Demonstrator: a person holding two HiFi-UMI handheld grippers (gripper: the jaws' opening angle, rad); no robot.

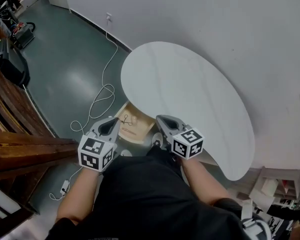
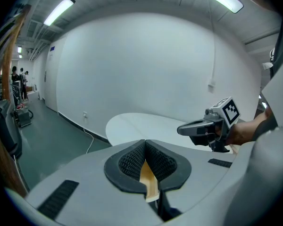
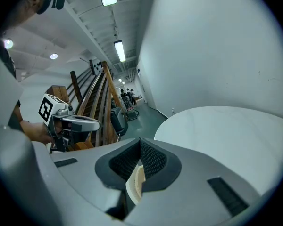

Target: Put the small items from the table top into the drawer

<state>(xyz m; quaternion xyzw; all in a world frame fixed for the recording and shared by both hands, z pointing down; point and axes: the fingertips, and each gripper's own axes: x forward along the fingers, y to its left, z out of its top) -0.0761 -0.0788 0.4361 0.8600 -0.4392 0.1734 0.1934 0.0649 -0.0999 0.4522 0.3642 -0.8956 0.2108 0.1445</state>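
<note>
Drawer [image 1: 136, 129] of pale wood: it stands pulled out below the near edge of the white table [image 1: 190, 94], right in front of you, and it is the only drawer in sight. Inside it you can make out one small dark wiry item [image 1: 125, 119] on the wooden bottom; anything else in there is too small to tell.

Your two bare forearms reach forward from your body, side by side and a little apart. Your left gripper [image 1: 114, 121] hangs over the drawer's left side. Your right gripper [image 1: 162, 120] hangs over its right side, just at the table's edge. Both point away from you and slightly downward, roughly parallel.

In the left gripper view the two black ribbed pads [image 2: 131, 161] meet at their tips, clenched on nothing. Only a strip of pale wood shows through the slit behind them. The right gripper view gives the same picture, with the jaws pressed together, nothing pinched and a sliver of pale wood seen behind.

By count, you have two grippers, each with one marker cube, the left cube [image 1: 96, 153] and the right cube [image 1: 188, 142]. There is one rounded table. One white cable [image 1: 102, 91] loops over the green floor.
</note>
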